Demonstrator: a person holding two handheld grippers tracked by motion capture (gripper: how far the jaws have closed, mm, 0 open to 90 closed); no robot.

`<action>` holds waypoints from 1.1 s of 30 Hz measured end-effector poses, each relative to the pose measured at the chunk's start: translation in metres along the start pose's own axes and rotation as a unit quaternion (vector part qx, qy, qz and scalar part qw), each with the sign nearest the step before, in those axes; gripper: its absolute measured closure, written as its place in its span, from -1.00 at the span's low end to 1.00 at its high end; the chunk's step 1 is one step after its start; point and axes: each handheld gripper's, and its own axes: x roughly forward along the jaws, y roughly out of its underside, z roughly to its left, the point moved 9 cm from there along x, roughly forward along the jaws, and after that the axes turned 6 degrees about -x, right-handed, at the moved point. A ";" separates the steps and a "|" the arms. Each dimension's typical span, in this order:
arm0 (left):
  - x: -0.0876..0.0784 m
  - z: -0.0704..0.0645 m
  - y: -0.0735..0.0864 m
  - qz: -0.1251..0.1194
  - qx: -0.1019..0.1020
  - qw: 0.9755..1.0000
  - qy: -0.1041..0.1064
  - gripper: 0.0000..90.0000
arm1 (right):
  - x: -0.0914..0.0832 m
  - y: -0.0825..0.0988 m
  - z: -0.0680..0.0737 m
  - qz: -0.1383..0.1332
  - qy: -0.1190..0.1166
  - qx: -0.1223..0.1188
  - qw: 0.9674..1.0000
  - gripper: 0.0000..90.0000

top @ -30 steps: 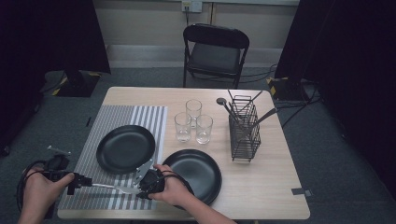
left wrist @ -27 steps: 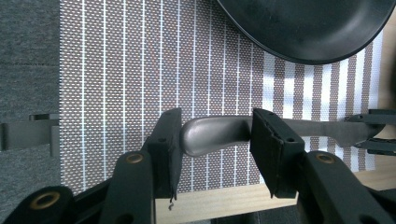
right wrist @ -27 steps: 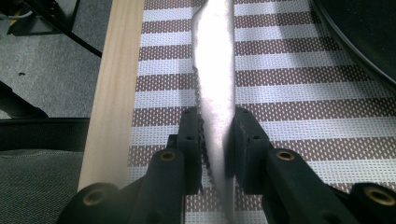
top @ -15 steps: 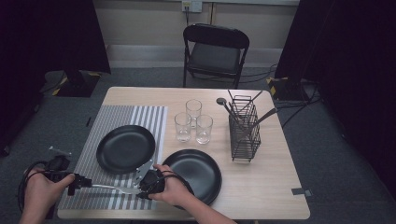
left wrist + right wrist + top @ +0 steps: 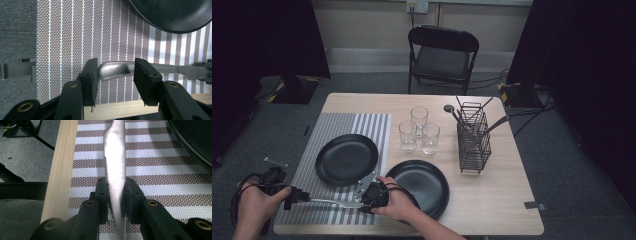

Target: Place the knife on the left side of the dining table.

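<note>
High view: left tongs [image 5: 302,196] wide, straddling knife [image 5: 329,202] handle end, no contact yet. Knife over striped placemat [image 5: 312,150] near counter [image 5: 492,200] front edge. Right tongs [image 5: 368,196] clamp blade; early release risks drop off edge.

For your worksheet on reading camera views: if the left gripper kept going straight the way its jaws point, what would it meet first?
Probably the knife: its handle end lies between the open jaws of the left gripper. Beyond it come the striped placemat and the black plate; depth is unclear.
</note>
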 end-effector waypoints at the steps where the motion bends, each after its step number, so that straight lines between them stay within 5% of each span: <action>1: 0.000 0.002 0.000 0.002 0.004 1.000 -0.004 0.21 | 0.000 0.000 0.000 0.000 0.000 0.000 1.000 0.68; 4: -0.002 -0.001 -0.001 -0.002 0.002 1.000 0.011 0.22 | 0.000 0.000 0.000 -0.001 0.001 -0.001 1.000 0.68; 33: -0.007 -0.034 -0.007 -0.013 0.029 0.999 0.034 0.19 | 0.000 0.000 0.000 -0.001 0.000 0.013 1.000 0.63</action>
